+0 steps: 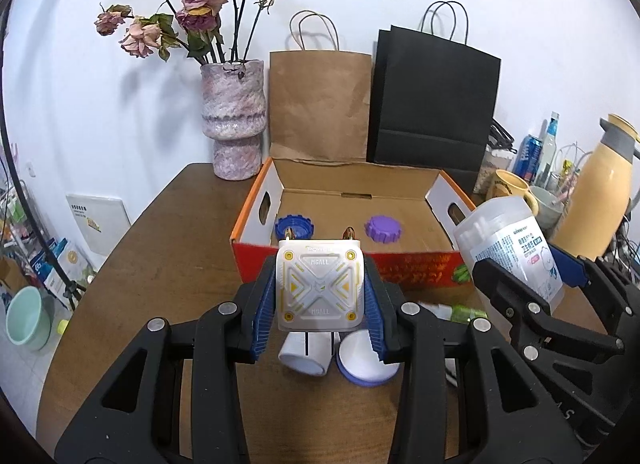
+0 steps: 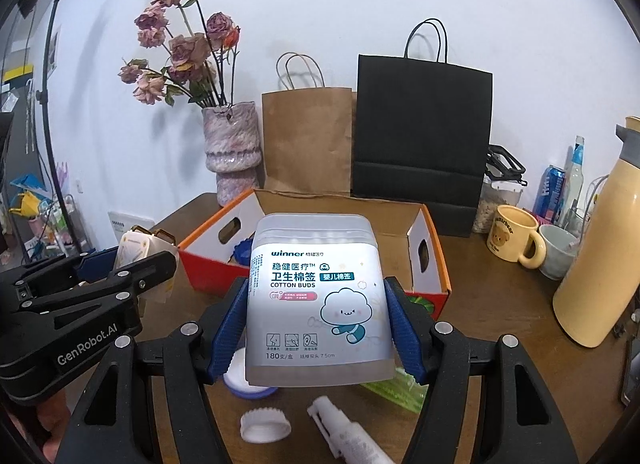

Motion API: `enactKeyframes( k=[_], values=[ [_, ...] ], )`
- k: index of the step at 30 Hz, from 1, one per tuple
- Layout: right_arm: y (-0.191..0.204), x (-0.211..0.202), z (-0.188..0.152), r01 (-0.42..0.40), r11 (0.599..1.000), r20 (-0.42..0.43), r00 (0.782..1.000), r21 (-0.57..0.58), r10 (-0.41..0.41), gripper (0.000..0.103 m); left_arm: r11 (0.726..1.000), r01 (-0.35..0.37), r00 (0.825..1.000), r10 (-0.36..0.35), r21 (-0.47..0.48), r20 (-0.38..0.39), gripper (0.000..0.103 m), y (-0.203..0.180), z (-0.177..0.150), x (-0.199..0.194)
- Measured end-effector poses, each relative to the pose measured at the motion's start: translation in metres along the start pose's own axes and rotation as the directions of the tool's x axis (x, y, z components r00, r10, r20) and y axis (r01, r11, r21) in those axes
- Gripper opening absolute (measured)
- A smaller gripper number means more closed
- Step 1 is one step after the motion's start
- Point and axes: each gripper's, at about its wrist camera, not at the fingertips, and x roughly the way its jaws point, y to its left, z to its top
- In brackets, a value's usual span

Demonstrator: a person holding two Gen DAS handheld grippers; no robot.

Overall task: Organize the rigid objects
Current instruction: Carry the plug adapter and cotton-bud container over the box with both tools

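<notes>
1. Already, two toothed caps, one blue cap and one purple cap, are lodged in the open cardboard box, which is set at twelve o'clock from both grippers on the wooden table.
2. A translucent, rounded cotton buds box with a cloud cartoon label is pinched between the blue pads of the right gripper and carried above the table, short of the cardboard box.
3. A white square charger with yellow accents and folded prongs is clamped by the left gripper, likewise short of the cardboard box.
4. Left on the table at six o'clock are a round lid, a white ridged cap and a white tube; the job is judged partly done.
</notes>
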Motion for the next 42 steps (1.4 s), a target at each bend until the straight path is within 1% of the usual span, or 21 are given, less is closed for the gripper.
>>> enactKeyframes(
  k=[5,10,17,31,42],
  values=[
    [-0.003,0.012,0.009,0.003,1.0,0.003,1.0,0.01,-0.003,0.07,1.0,-0.008,1.0,0.008,-0.021,0.005,0.035,0.003,0.01,0.01],
    [-0.006,0.027,0.021,0.013,1.0,0.004,1.0,0.014,-0.013,0.07,0.998,-0.031,0.999,0.032,-0.046,0.017,0.035,0.004,0.021,0.021],
    [-0.013,0.048,0.032,0.018,1.0,-0.003,1.0,0.022,-0.018,0.07,0.997,-0.033,0.999,0.034,-0.063,0.007,0.035,0.005,0.033,0.045],
    [-0.025,0.1,0.05,0.029,1.0,-0.043,0.999,0.005,-0.029,0.071,0.997,-0.055,0.998,0.055,-0.053,-0.011,0.035,0.002,0.051,0.09],
    [-0.033,0.132,0.061,0.036,0.999,-0.08,0.996,-0.017,-0.037,0.071,0.996,-0.083,0.996,0.081,-0.045,-0.029,0.035,0.003,0.061,0.123]
  ],
)
